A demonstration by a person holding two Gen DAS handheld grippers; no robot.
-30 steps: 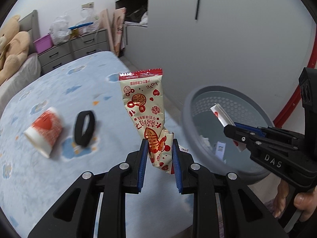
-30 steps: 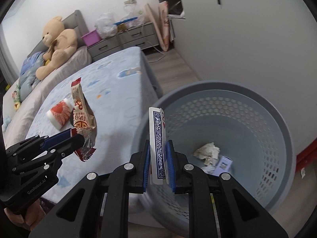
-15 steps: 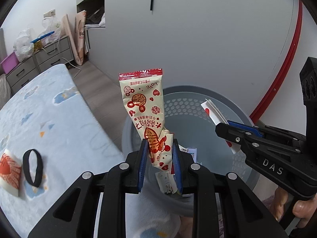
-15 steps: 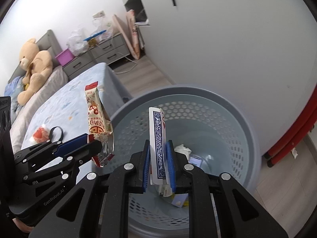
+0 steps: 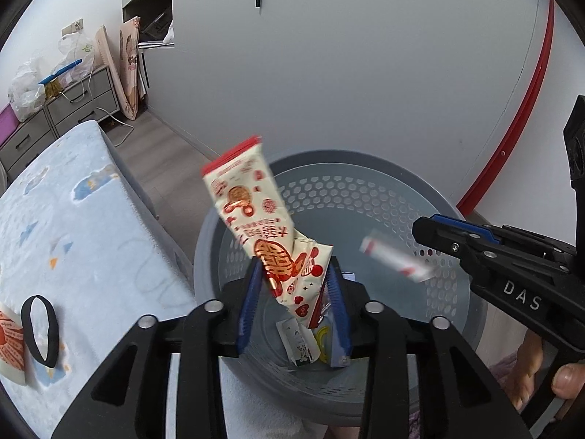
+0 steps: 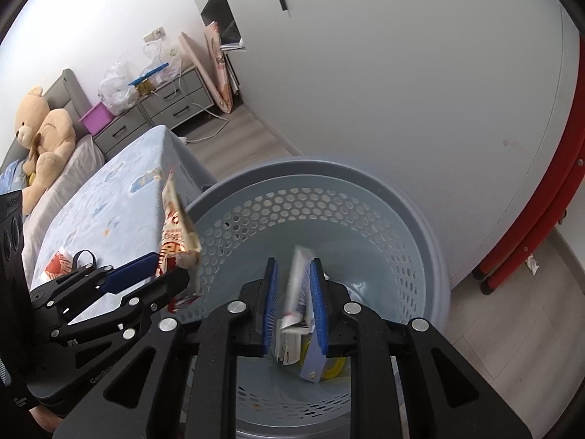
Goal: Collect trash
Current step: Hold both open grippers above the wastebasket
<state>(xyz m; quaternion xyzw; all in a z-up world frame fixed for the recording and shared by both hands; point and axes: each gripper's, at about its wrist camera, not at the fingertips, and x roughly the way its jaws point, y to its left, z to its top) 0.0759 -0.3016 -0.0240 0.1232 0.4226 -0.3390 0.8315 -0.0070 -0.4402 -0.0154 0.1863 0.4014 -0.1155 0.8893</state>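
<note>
Both grippers hang over the grey-blue perforated basket. My left gripper is open; the cream and red snack wrapper tilts loose between its jaws, blurred with motion. It also shows in the right wrist view. My right gripper is open; the white and blue flat card packet drops blurred between its jaws and shows in the left wrist view. Paper scraps lie on the basket floor.
The bed with a light blue patterned sheet lies left of the basket. On it are a black hair band and a red and white paper cup. A teddy bear, grey drawers and a red hoop stand around.
Both grippers have opened over the basket. The snack wrapper and the card packet have come loose and are falling.
</note>
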